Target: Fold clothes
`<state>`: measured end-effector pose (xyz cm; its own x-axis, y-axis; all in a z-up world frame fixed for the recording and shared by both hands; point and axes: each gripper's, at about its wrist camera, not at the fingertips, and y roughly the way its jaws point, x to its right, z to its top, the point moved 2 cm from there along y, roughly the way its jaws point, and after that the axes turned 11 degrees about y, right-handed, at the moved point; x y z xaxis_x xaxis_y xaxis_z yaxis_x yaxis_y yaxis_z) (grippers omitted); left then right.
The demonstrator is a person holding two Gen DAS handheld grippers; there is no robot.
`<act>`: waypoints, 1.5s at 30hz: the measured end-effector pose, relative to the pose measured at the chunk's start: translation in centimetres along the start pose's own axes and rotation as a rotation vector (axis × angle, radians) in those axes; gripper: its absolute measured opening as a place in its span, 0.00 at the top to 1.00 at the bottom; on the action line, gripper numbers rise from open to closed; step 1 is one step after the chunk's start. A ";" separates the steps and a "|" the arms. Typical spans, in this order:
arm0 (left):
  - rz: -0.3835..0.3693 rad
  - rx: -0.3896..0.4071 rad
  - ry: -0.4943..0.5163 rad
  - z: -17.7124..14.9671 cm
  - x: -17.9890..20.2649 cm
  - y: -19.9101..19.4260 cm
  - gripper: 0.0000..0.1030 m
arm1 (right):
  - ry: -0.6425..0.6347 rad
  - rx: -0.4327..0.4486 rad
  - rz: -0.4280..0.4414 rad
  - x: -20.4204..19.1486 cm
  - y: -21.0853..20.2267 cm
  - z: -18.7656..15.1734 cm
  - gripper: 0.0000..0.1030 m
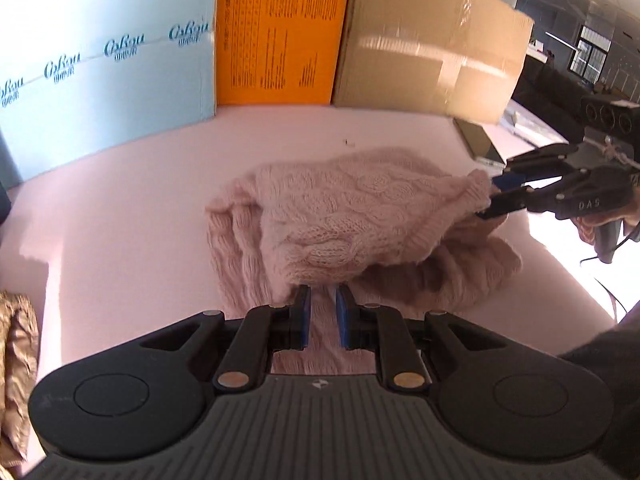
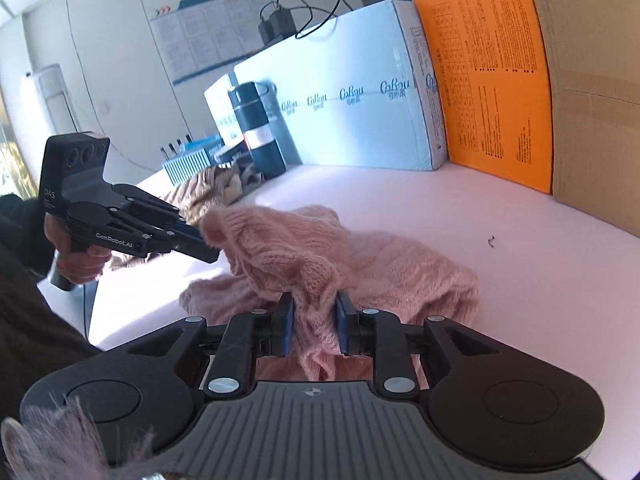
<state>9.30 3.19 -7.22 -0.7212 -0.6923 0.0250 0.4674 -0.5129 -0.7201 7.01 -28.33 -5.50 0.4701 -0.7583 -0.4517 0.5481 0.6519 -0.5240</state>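
Note:
A pink cable-knit sweater (image 1: 340,216) lies bunched on the pink tabletop (image 1: 120,220), with part of it lifted and stretched between the two grippers. My left gripper (image 1: 323,304) is shut on a knit edge at the near side, and the fabric runs between its blue pads. In the right wrist view the same gripper (image 2: 210,246) bites a raised corner of the sweater (image 2: 360,264). My right gripper (image 2: 315,316) has a fold of knit pinched between its pads. From the left wrist view it (image 1: 490,196) grips the sweater's right corner, held up off the table.
A light blue box (image 1: 100,80), an orange box (image 1: 280,32) and a cardboard box (image 1: 432,40) wall the table's far side. A dark flat device (image 1: 480,144) lies beyond the sweater. A tan garment (image 1: 16,340) sits at the left edge. A dark bottle (image 2: 256,128) stands behind it.

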 end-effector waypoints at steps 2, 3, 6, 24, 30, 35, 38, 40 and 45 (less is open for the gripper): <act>0.014 -0.025 -0.019 -1.4 0.5 0.0 0.88 | -0.004 -0.012 -0.025 -0.4 -0.2 -1.4 0.70; 0.022 -0.033 -0.028 -1.9 0.6 -0.2 0.88 | -0.005 -0.012 -0.032 -0.5 -0.4 -1.8 0.68; 0.060 -0.017 -0.036 -2.9 0.8 -2.3 0.86 | -0.006 -0.014 -0.052 -0.7 -1.9 -2.9 0.60; 0.380 -0.007 0.104 10.2 3.2 7.6 0.42 | 0.683 0.243 0.032 4.4 4.9 3.8 0.47; 0.310 -0.090 0.011 4.3 2.3 7.4 0.45 | 0.874 0.293 -0.022 6.6 5.1 -0.4 0.41; 0.300 -0.058 -0.095 2.7 1.8 6.6 0.34 | 0.912 0.335 -0.008 7.9 4.5 -2.8 0.50; 0.321 -0.047 -0.089 3.4 1.8 5.6 0.34 | 0.835 0.334 -0.055 6.5 3.8 -1.8 0.42; 0.364 -0.006 -0.063 4.1 2.1 4.2 0.34 | 0.731 0.349 -0.051 4.7 2.7 -0.9 0.33; 0.452 0.062 -0.044 6.9 1.6 2.6 0.23 | 0.527 0.303 0.087 0.7 0.5 -0.3 0.22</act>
<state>12.89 -2.77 -4.22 -0.4159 -0.8737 -0.2523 0.7613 -0.1827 -0.6222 7.43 -28.59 -6.29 0.1593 -0.5491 -0.8205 0.7314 0.6238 -0.2755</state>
